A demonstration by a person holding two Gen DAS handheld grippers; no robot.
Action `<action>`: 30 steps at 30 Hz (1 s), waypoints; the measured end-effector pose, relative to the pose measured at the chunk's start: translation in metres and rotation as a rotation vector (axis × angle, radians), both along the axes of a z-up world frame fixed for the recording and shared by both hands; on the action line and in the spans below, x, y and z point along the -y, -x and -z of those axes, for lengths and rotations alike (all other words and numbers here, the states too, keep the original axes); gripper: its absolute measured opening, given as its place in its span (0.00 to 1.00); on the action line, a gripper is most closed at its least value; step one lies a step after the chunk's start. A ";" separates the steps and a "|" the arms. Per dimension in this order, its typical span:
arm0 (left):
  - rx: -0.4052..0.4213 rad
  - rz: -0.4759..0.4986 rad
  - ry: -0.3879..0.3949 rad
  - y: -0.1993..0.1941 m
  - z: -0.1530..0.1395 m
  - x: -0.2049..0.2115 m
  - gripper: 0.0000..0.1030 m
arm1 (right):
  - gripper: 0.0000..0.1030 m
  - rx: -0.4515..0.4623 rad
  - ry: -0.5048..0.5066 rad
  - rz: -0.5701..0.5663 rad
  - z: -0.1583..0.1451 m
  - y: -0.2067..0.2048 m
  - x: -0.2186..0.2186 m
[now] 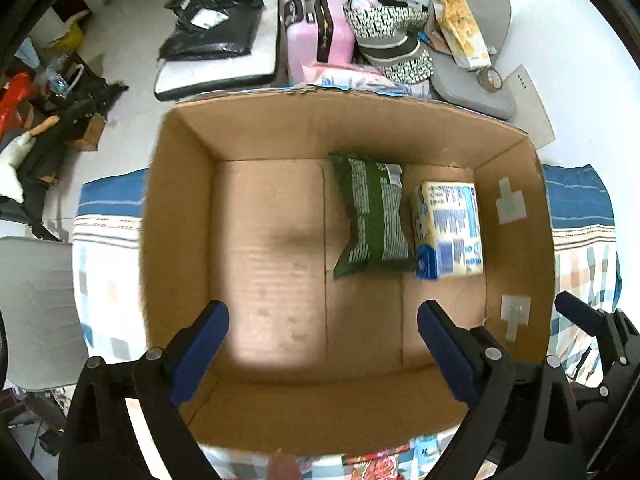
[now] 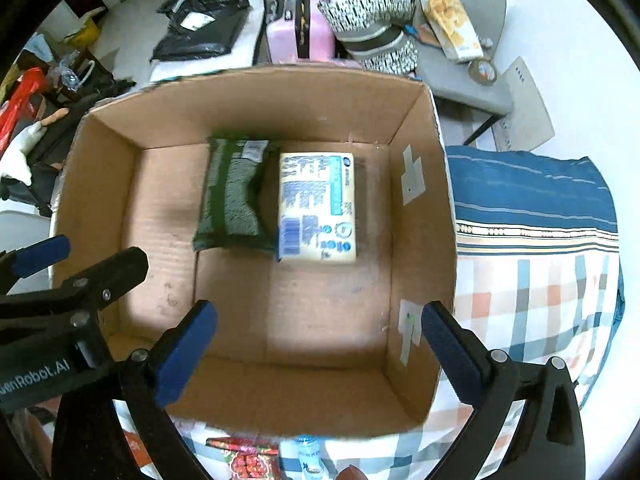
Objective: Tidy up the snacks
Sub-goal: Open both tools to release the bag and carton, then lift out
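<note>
Cardboard box [image 1: 280,128] (corrugated) | crinkly green bag [image 1: 370,216] | boxy yellow pack [image 1: 448,230]

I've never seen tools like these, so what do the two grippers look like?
Each gripper, left and right, is a black plastic frame with silver rivets and two long fingers faced with blue pads. White lettering ending "Robot.AI" runs along the left one's side in the right view.

Red snack packet [image 2: 244,460] cut off by bottom edge, print unreadable

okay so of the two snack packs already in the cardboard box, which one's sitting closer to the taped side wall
The pale yellow and blue pack. It lies nearest the box wall carrying the tape strips; the green bag sits on its other side, toward the box's middle.
</note>
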State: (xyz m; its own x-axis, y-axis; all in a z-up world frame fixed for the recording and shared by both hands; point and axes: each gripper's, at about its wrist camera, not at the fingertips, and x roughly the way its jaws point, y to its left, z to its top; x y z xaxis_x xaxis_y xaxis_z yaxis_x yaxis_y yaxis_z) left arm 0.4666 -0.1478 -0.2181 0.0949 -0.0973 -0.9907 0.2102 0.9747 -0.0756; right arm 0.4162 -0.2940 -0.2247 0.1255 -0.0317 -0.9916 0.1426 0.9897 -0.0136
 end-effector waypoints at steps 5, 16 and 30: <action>0.094 -0.017 -0.008 0.029 -0.032 -0.010 0.94 | 1.00 0.043 0.011 -0.006 -0.025 0.022 -0.013; 0.283 -0.021 -0.009 0.101 -0.113 -0.031 0.94 | 1.00 0.205 -0.005 0.019 -0.097 0.092 -0.024; 0.249 -0.121 -0.044 0.182 -0.101 -0.065 0.94 | 1.00 0.091 -0.087 0.005 -0.069 0.178 -0.002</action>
